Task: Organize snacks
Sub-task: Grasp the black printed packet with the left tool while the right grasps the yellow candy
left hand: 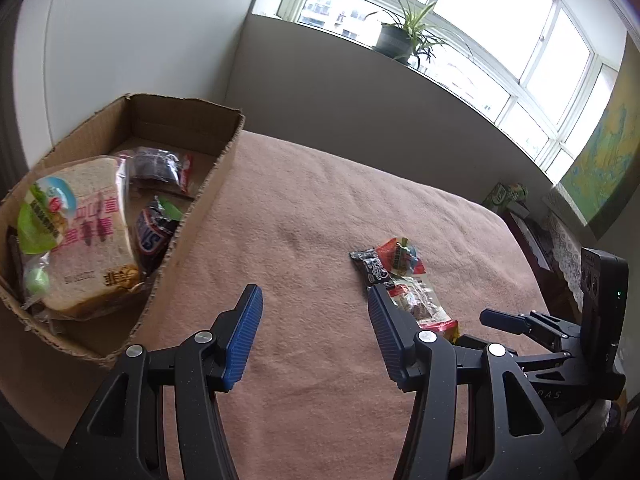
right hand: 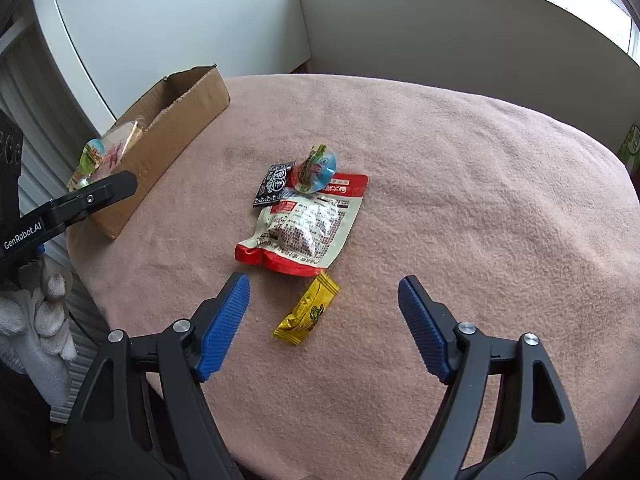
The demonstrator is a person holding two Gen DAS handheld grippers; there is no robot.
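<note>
A cardboard box point(left hand: 188, 216) at the table's left holds a bagged bread slice point(left hand: 86, 232), a Snickers bar point(left hand: 154, 230) and a dark packet point(left hand: 158, 166). It also shows in the right wrist view point(right hand: 176, 136). On the pink cloth lie a red-and-white pouch point(right hand: 304, 224), a black sachet point(right hand: 272, 186), a small cup snack point(right hand: 316, 170) and a yellow packet point(right hand: 308, 308). My left gripper point(left hand: 316, 304) is open and empty over the cloth, right of the box. My right gripper point(right hand: 324, 292) is open and empty, just above the yellow packet.
The table is covered by a pink cloth point(right hand: 460, 200). A grey low wall point(left hand: 360, 92) with a potted plant point(left hand: 404, 36) on its sill runs behind. The right gripper's body point(left hand: 560, 332) shows at the left view's right edge.
</note>
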